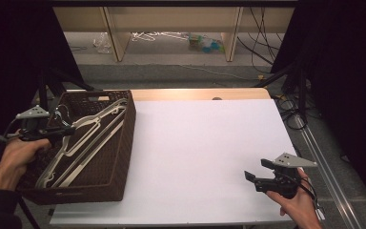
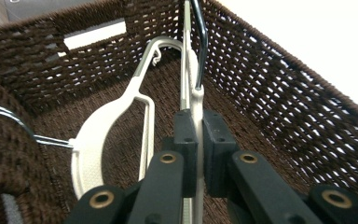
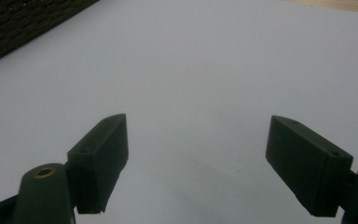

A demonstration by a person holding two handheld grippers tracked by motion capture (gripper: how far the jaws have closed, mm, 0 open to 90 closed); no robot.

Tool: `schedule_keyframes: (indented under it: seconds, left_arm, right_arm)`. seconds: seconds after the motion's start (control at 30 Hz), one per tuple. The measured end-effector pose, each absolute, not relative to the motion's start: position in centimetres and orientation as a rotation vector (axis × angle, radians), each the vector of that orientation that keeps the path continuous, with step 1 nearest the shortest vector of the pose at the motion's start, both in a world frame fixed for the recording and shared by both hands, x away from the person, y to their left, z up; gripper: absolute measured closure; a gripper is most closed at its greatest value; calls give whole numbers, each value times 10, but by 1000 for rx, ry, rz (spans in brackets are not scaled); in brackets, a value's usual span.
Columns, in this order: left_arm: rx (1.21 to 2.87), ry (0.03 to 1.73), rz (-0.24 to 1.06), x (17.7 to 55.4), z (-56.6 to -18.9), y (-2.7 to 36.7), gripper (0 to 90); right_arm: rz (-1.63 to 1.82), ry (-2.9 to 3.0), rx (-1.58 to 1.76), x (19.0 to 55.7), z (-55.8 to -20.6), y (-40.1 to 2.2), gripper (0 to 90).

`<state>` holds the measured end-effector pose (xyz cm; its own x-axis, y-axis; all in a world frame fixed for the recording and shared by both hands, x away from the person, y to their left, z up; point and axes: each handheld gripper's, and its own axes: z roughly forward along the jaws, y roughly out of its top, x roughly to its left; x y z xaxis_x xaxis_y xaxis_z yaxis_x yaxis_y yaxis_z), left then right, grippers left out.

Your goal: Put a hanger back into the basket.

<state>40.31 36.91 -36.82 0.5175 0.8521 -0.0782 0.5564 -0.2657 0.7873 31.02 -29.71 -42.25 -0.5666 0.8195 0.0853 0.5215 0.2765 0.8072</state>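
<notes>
I am pinching a white hanger [image 2: 192, 100] with my left hand-held gripper [image 2: 198, 140], its jaws pressed onto the hanger's thin edge inside the brown wicker basket [image 2: 279, 84]. Another white hanger [image 2: 102, 140] is lying just beside it. I am holding my right hand-held gripper [image 3: 196, 154] spread wide over the white bench [image 3: 205, 60], gripping nothing.

High view sits above the near edge, looking forward and down over the whole table [image 1: 205, 157]. Left gripper view is close, aimed into the wicker basket [image 2: 284, 93], which the high view shares. Right gripper view skims low across the white tabletop, basket corner at upper left.
</notes>
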Motion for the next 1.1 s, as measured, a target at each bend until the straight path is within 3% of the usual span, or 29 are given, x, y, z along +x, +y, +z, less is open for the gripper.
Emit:
schedule_keyframes:
  seconds: [0.17, 0.43, 0.73, 1.0, 1.1]
  left_arm:
    - [1966, 1170, 471, 411, -378, 366, 851]
    - [2047, 1260, 619, 415, -387, 376, 795]
    - [1984, 1389, 728, 409, -387, 383, 642]
    - [1964, 1311, 737, 401, -379, 374, 591]
    - [1879, 1279, 737, 397, -374, 360, 550]
  right_arm:
    - [1189, 2209, 1210, 310, -423, -298, 222]
    - [1184, 2223, 1222, 311, -424, -298, 221]
    - [1182, 2224, 1222, 311, -424, -298, 221]
    - [1185, 2216, 1210, 311, -425, -296, 221]
    - [1182, 2215, 1210, 311, -425, -297, 220]
